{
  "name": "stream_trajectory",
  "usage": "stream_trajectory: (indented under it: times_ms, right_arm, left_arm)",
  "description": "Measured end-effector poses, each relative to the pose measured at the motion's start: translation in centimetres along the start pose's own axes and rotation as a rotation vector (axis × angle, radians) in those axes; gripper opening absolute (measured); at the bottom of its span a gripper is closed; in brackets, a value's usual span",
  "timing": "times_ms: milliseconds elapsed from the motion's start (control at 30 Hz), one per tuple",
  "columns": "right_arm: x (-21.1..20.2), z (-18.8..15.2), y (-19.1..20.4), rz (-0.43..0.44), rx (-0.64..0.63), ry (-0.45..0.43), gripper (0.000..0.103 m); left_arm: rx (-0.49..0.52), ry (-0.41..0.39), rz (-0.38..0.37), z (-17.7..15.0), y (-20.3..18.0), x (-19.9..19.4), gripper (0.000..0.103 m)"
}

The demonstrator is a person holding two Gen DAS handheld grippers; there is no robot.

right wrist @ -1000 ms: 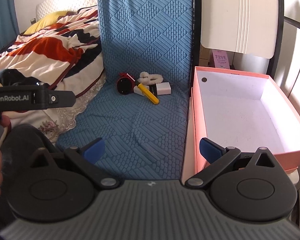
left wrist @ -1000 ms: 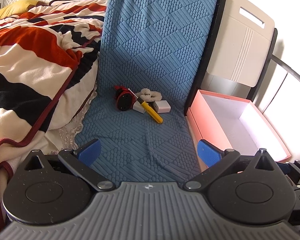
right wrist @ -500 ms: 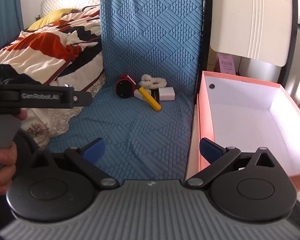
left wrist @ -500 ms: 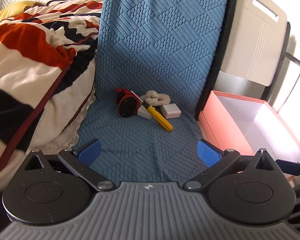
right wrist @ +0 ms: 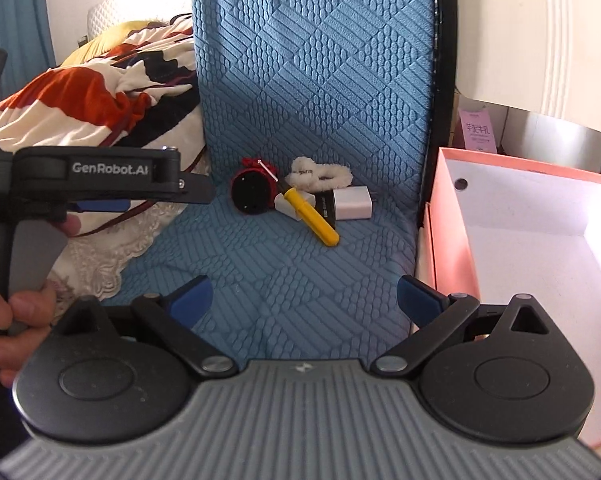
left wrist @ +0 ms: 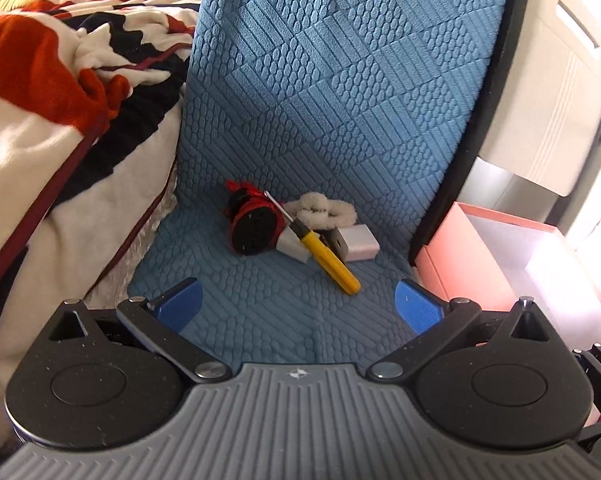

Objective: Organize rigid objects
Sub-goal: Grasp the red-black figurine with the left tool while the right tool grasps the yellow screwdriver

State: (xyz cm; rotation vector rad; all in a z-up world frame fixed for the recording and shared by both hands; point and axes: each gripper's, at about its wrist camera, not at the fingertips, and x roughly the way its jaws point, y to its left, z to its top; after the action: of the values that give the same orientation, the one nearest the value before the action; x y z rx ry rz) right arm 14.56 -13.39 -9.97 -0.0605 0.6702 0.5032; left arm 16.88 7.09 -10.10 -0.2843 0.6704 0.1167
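A small pile lies at the back of a blue textured seat cover (left wrist: 260, 312): a black and red round object (left wrist: 254, 228), a yellow-handled screwdriver (left wrist: 332, 262), a white charger block (left wrist: 358, 242), a white wedge-shaped piece (left wrist: 294, 246) and a fluffy white band (left wrist: 324, 210). The pile also shows in the right wrist view, with the screwdriver (right wrist: 310, 216) in front. My left gripper (left wrist: 298, 306) is open and empty, a short way in front of the pile. My right gripper (right wrist: 304, 298) is open and empty, further back. An open pink box (right wrist: 520, 240) stands at the right.
A striped red, black and cream blanket (left wrist: 60, 120) is heaped on the bed at the left. A cream board (left wrist: 540, 100) leans behind the pink box (left wrist: 500, 260). The left gripper's body (right wrist: 100, 180) and the hand holding it show at the left of the right wrist view.
Both grippers have moved forward toward the pile, which looks larger now. Both stay open. The objects have not moved.
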Motion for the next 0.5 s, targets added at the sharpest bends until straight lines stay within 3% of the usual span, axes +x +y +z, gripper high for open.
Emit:
stream_trajectory:
  times_ms: [133, 267, 500]
  right_arm:
    - [2.1, 0.6, -0.2, 0.011, -0.005, 0.005, 0.098]
    - [4.2, 1.1, -0.4, 0.026, -0.024, 0.03, 0.083]
    - [7.9, 2.4, -0.6, 0.061, -0.04, 0.061, 0.077]
  left_arm:
    - [-0.003, 0.022, 0.001, 0.7, 0.3, 2.2, 0.103]
    - [0.006, 0.069, -0.001, 1.4, 1.0, 4.8, 0.103]
    - [-0.03, 0.106, 0.015, 2.8, 3.1, 8.4, 0.103]
